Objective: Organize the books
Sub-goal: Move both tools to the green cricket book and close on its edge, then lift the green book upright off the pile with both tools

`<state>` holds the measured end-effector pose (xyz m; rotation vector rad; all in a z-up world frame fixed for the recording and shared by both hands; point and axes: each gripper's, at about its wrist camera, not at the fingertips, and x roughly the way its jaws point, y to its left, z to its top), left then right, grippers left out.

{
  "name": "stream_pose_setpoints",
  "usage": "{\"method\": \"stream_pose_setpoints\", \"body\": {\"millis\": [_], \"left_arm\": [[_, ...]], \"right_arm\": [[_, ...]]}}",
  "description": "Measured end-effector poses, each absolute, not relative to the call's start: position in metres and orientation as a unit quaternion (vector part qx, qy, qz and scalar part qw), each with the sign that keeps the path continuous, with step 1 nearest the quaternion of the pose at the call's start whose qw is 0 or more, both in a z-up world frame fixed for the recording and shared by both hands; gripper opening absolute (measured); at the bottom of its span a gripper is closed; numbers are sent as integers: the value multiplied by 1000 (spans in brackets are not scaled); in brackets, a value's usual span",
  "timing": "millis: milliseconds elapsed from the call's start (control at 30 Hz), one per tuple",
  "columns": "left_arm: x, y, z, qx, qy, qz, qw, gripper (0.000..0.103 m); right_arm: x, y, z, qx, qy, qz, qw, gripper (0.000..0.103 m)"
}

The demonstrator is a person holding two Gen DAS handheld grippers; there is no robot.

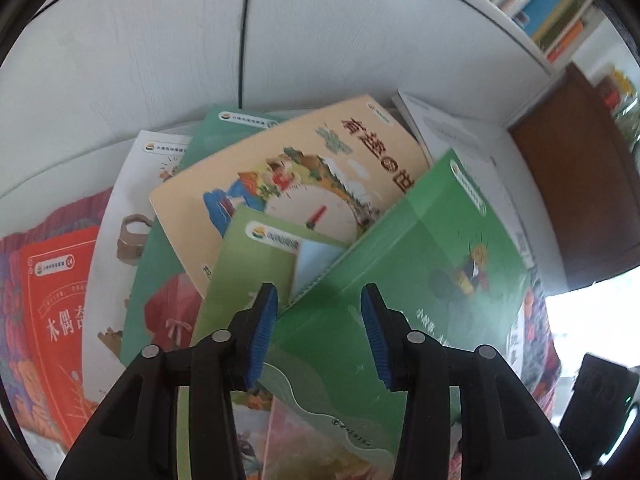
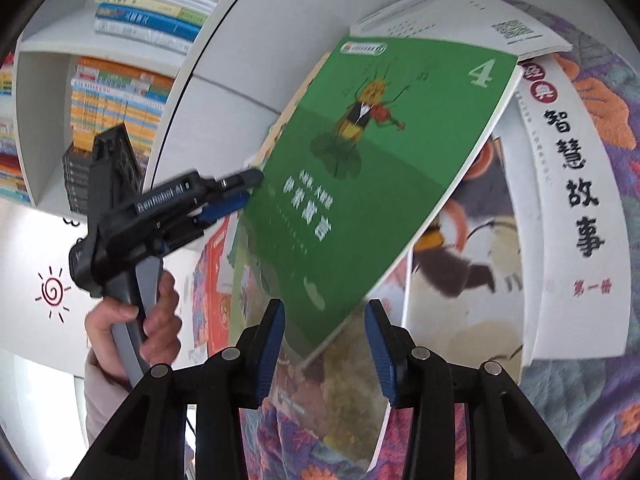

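Several picture books lie in a loose heap on a floral cloth. Uppermost is a green book with a cricket on its cover, tilted across the pile. My right gripper is open, and the book's near corner lies between its pads without being pressed. My left gripper hovers open over the green book's left edge. In the right wrist view it reaches in from the left, held by a hand. Below lie a cream book, a red book and a white storybook.
A white cabinet panel rises right behind the heap. A white bookshelf packed with stacked books stands beside it. A brown cabinet is at the right. A white booklet lies at the pile's far end.
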<state>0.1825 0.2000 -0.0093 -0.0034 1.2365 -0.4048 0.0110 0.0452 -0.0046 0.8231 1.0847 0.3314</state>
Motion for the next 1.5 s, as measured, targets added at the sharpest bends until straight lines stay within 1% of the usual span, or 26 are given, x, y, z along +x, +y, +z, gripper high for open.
{"method": "stream_pose_setpoints", "body": {"millis": [133,200,233,367,533,800,1167,1267,1333,1500], "left_arm": [[163,194,-7,41,575,-168,800,41],[152,195,-6,42,580,-171,796,41],[146,195,-5,39,584,-176,791,42],[128,198,-7,45,592,-173,786,42],[100,208,-14,13,606,-171,777,42],[44,222,-19,-10,627,-164,762,42],[-61,232,-35,-99,665,-146,726,42],[-85,223,-40,-101,679,-149,712,42],[-94,221,-42,-105,682,-156,707,42],[-79,243,-43,-155,672,-144,710,42]], "right_arm": [[15,40,-5,386,497,151,763,40],[15,35,-2,379,497,142,767,41],[16,33,-1,370,502,137,770,43],[16,27,0,361,512,131,768,43],[5,20,3,344,521,123,771,43],[-14,21,6,305,542,131,772,43],[-72,15,1,250,602,129,747,44],[-86,10,1,233,620,133,737,44],[-90,7,1,221,628,134,734,44],[-95,-7,-4,237,633,143,723,43]]}}
